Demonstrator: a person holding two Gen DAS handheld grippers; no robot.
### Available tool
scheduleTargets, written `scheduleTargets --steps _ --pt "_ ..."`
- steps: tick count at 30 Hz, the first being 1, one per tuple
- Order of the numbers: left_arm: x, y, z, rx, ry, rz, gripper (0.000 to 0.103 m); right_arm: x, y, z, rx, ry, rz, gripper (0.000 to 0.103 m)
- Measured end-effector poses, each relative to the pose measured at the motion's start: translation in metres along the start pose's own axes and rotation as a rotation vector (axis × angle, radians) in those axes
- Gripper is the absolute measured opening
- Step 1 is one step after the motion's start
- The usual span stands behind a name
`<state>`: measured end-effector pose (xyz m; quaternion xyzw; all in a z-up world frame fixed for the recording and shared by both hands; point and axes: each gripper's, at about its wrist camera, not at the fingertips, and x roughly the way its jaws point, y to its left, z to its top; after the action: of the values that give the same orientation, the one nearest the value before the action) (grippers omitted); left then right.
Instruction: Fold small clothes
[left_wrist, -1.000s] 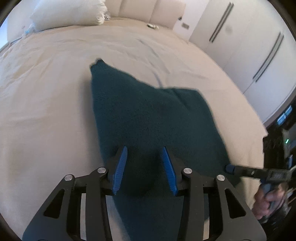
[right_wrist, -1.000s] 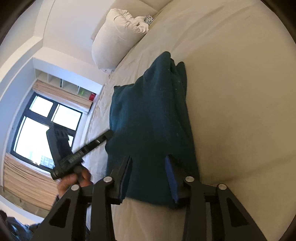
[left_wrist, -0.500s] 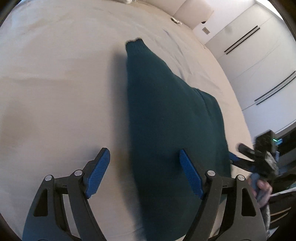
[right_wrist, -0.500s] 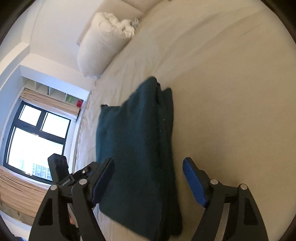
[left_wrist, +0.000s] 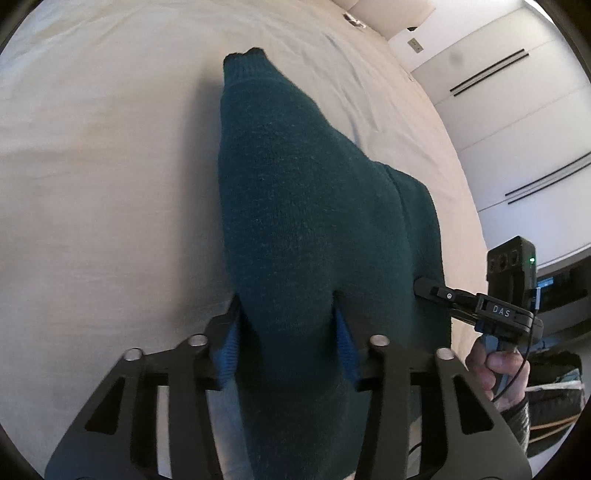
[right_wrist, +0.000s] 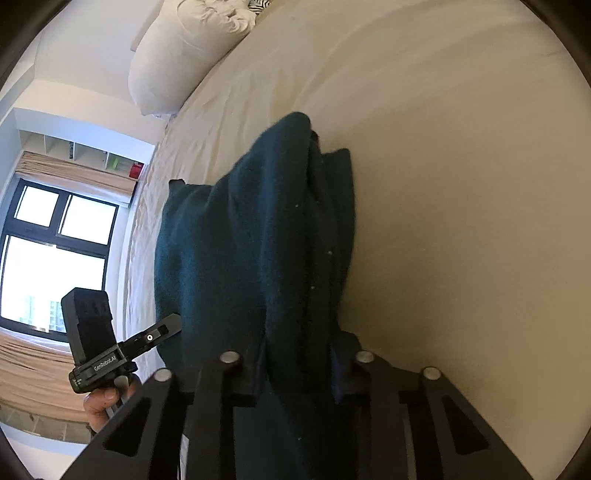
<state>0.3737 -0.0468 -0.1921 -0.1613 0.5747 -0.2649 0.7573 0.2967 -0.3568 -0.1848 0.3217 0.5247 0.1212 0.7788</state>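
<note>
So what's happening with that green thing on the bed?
A person is folding a dark green sweater on a bed. They hold a gripper tool in each hand. The left gripper is pinched shut on a bunch of the near edge, and the right gripper is pinched on the same edge further along. The far part of the sweater lies on the bed, already doubled over. A white pillow sits at the head of the bed.

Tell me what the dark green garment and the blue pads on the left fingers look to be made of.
Dark green garment: a knit, probably wool or acrylic; matte, fuzzy, with fine stitch rows showing. Blue pads on the left gripper: likely ribbed rubber or soft plastic, judging by the faint ridges; mostly hidden by cloth.
</note>
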Motion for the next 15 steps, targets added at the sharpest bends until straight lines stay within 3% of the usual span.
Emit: scheduleTargets --steps 6,15 --pt "-0.032 -0.007 -0.005 -0.028 -0.026 -0.026 0.033 -0.029 0.040 -0.012 -0.047 -0.040 0.018 0.024" --pt "-0.151 -0.004 -0.049 0.049 -0.117 0.031 0.033 -0.044 0.116 -0.062 -0.149 -0.039 0.112 0.023"
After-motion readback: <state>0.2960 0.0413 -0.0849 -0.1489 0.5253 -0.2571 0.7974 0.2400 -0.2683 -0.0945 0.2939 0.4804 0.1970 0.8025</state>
